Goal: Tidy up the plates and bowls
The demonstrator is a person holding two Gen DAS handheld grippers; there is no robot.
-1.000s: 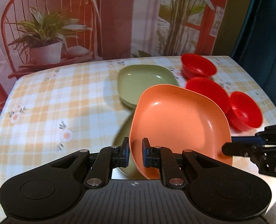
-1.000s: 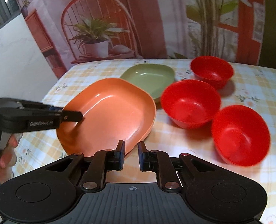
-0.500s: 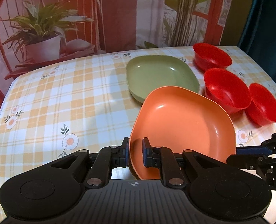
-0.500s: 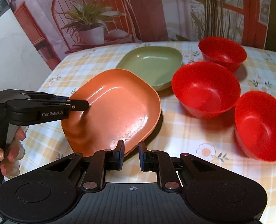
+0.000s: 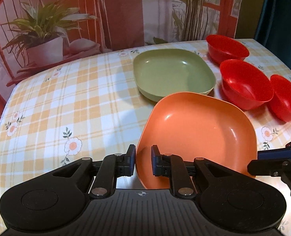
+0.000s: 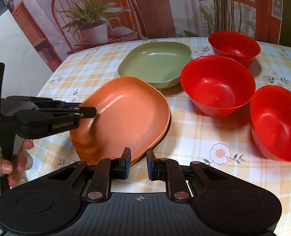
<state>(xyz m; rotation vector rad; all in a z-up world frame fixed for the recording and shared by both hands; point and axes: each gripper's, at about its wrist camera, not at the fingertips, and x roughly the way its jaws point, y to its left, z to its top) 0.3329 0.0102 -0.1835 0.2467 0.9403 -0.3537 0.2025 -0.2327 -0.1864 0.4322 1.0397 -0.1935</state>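
Lowered since a second ago, the glossy orange plate [image 5: 200, 133] tilts near the green plate [image 5: 173, 72], its rim pinched by the left gripper [image 5: 143, 160]. Right gripper [image 6: 138, 164] nearly closed, empty; three red bowls [image 6: 217, 84] right.

Checked table before a printed garden backdrop

The table [image 5: 70, 106] wears a yellow-and-white checked cloth with small daisies. Behind its far edge hangs a backdrop [image 5: 125, 9] printed with a red wire chair [image 6: 66, 9], a potted plant [image 5: 45, 39] in a white pot and tall green stems. A dark teal curtain [image 5: 283, 9] hangs at far right; a pale marbled wall [image 6: 13, 45] stands at left.
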